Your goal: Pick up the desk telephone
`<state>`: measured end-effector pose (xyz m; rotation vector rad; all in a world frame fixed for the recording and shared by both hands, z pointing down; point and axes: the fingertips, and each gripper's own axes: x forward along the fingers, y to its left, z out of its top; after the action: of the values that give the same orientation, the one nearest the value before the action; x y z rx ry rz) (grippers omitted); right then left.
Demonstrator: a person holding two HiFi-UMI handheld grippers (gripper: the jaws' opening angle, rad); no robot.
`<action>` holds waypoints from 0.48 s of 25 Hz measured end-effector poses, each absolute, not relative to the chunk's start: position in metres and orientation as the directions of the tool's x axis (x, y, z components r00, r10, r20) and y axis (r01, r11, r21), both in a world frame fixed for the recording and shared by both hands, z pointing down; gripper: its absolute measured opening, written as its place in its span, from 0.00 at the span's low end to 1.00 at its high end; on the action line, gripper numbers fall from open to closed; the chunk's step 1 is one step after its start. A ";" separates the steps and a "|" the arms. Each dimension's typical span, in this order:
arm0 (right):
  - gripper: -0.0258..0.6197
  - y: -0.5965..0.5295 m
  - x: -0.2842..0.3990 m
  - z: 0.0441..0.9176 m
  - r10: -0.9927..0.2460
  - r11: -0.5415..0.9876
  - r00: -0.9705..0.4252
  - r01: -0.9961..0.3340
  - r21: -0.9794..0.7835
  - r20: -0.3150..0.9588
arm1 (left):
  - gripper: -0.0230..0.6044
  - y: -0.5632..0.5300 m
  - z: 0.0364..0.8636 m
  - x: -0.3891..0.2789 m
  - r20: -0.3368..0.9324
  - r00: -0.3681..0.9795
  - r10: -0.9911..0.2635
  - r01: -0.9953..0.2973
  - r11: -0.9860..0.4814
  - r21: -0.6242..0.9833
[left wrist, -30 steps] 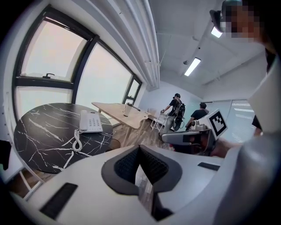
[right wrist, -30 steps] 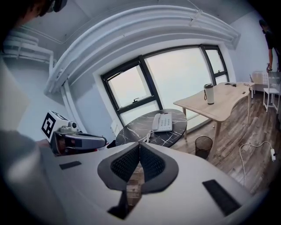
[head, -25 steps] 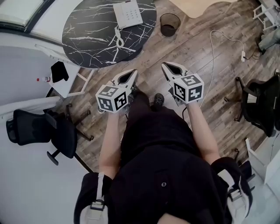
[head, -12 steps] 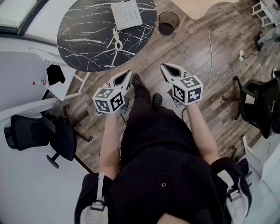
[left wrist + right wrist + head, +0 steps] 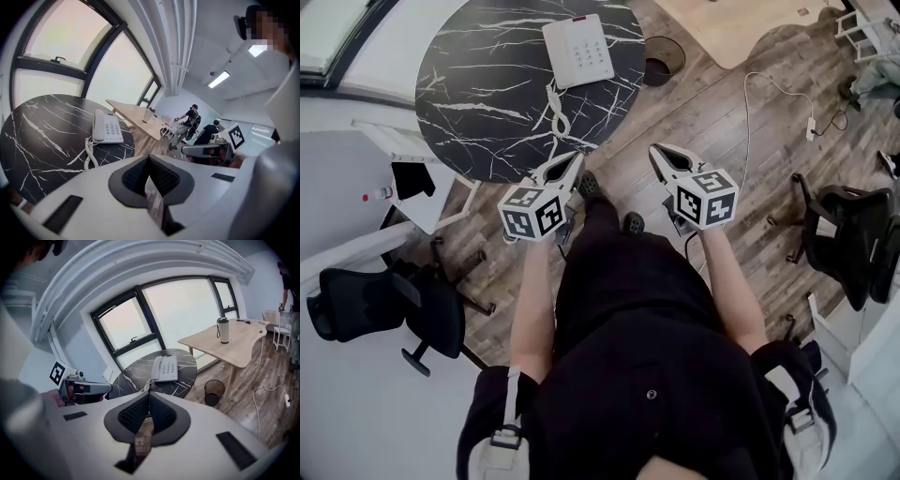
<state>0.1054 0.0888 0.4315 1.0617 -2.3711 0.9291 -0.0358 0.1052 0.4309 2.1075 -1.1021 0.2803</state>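
Note:
A white desk telephone [image 5: 578,50] lies on the far side of a round black marble table [image 5: 478,94], its coiled cord [image 5: 555,105] trailing toward me. In the gripper views the telephone [image 5: 107,128] [image 5: 165,367] lies well ahead of both tips. My left gripper [image 5: 574,159] is shut and empty at the table's near edge. My right gripper [image 5: 656,150] is shut and empty over the wooden floor, right of the table. From its own camera each gripper [image 5: 149,158] [image 5: 148,394] has its jaws pressed together with nothing between.
A dark waste bin [image 5: 660,58] stands on the floor right of the table. A wooden desk [image 5: 229,345] bears a tumbler [image 5: 223,330]. Black office chairs [image 5: 380,300] [image 5: 853,234] sit left and right. A white cable [image 5: 748,122] runs over the floor. People [image 5: 190,124] stand far off.
I have stepped toward the table: it and the telephone have come closer in the head view. Both grippers have moved forward with me, staying shut.

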 end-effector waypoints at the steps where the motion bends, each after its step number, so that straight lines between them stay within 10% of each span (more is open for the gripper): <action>1: 0.09 0.082 0.102 0.432 -0.510 0.492 -0.643 -0.763 -0.419 0.572 | 0.06 0.098 0.432 -0.039 0.496 0.610 -0.618 -0.782 -0.370 0.502; 12: 0.09 0.027 0.050 0.448 -0.504 0.431 -0.603 -0.796 -0.426 0.618 | 0.06 0.039 0.442 -0.078 0.491 0.657 -0.572 -0.746 -0.399 0.534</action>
<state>0.0497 0.0268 0.4479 1.1040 -2.2896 0.9978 -0.0784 0.0385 0.4418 2.1179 -1.0164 0.2949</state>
